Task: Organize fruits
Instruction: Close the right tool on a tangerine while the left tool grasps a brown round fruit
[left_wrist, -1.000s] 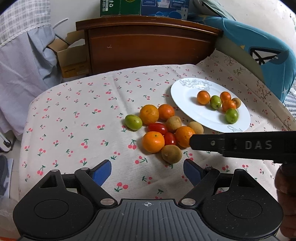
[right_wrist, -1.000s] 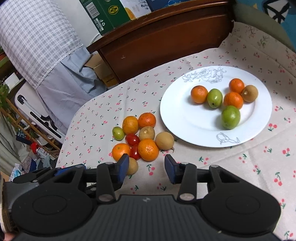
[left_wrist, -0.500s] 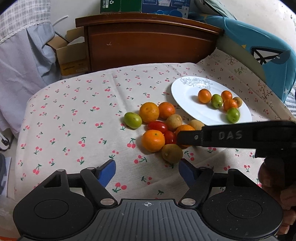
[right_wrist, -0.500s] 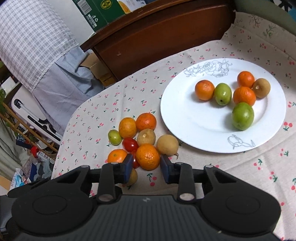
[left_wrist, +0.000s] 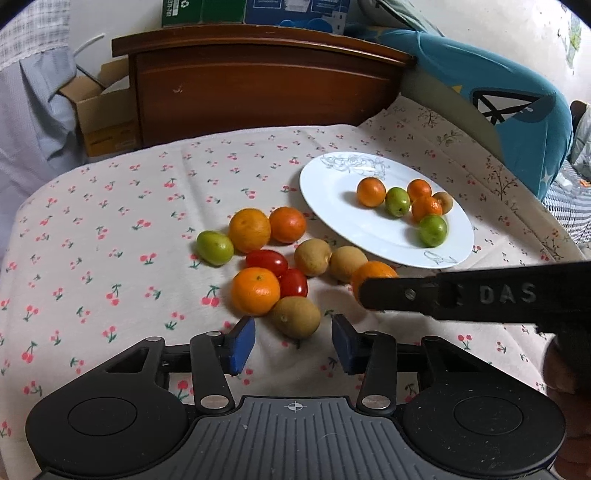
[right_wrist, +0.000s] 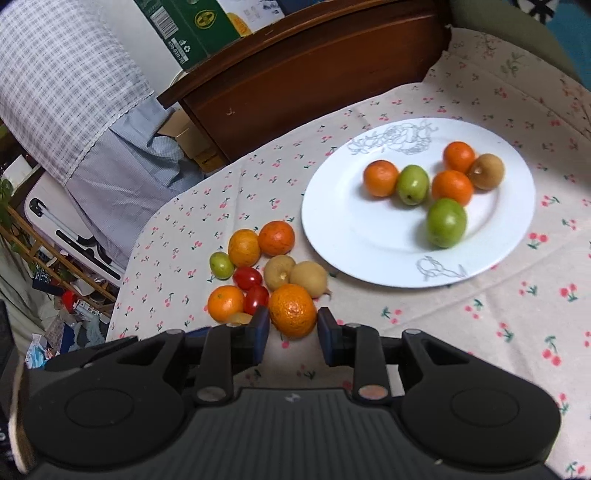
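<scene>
Left wrist view: left gripper (left_wrist: 293, 345), jaws just narrowed, straddles brown kiwi (left_wrist: 296, 316) untouched on cherry-print cloth (left_wrist: 110, 229); right wrist view: right gripper (right_wrist: 291, 334) pinches orange (right_wrist: 292, 310) beside white plate (right_wrist: 351, 251).

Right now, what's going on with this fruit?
A person with a gripper in each hand is sorting fruit from a pile on the cloth to a white plate, which already holds six pieces. The right gripper has closed on an orange. The left gripper, jaws just narrowing, frames a brown fruit without touching it.
</scene>
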